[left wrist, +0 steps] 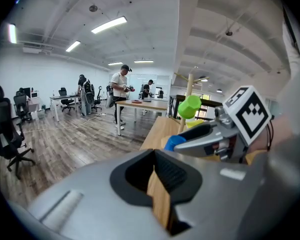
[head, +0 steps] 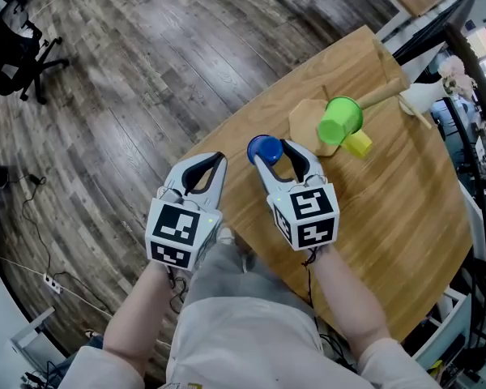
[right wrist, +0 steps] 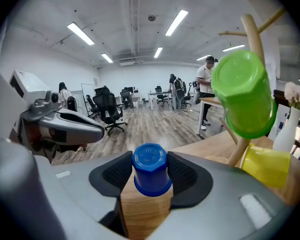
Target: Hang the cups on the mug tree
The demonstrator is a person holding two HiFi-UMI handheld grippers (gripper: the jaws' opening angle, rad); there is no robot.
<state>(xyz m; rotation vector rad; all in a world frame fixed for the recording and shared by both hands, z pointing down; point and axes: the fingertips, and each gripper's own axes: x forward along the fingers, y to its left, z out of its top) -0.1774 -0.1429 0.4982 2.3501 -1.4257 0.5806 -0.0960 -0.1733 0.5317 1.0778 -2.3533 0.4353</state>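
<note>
My right gripper (head: pixel 273 154) is shut on a small blue cup (head: pixel 264 148), held upside down just above the wooden table (head: pixel 389 209); in the right gripper view the blue cup (right wrist: pixel 151 170) fills the gap between the black pads. Ahead of it stands the wooden mug tree (head: pixel 308 118) with a green cup (head: pixel 340 120) hanging on a peg and a yellow cup (head: pixel 358 143) lower down. In the right gripper view the green cup (right wrist: pixel 244 94) and yellow cup (right wrist: pixel 266 166) hang at the right. My left gripper (head: pixel 213 162) is shut and holds nothing, over the table's left edge.
A white vase with flowers (head: pixel 425 96) stands behind the mug tree near the table's far edge. A black office chair (head: pixel 16 55) is on the wood floor at far left. Several people stand at desks far off in the gripper views.
</note>
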